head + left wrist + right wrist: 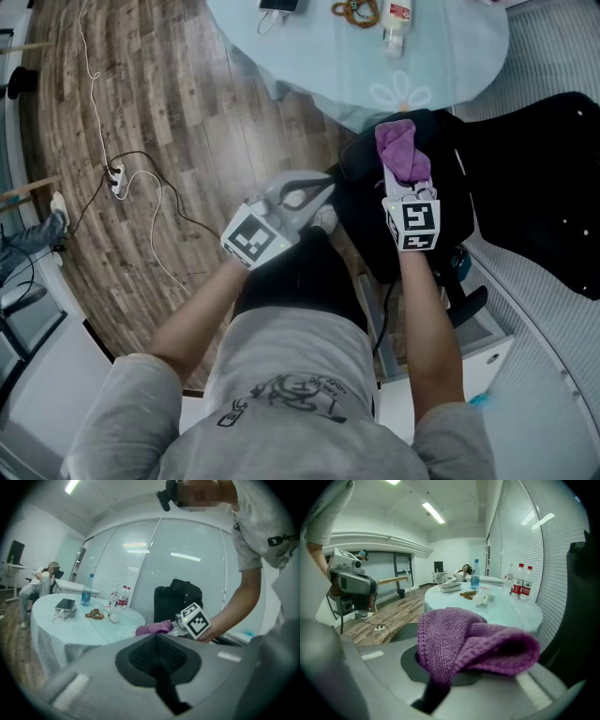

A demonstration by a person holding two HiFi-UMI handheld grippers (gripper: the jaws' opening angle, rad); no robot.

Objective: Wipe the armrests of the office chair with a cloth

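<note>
My right gripper (409, 190) had its jaws clamped on the purple knitted cloth (464, 644), holding it over the black office chair (534, 187) near the round pale-blue tabletop (459, 56). My left gripper (317, 192) hovered beside it, jaws pressed together and empty.

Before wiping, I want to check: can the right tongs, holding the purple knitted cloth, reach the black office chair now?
Likely yes. The right tongs hold the purple knitted cloth directly over the black office chair, and nothing appears between them.
</note>
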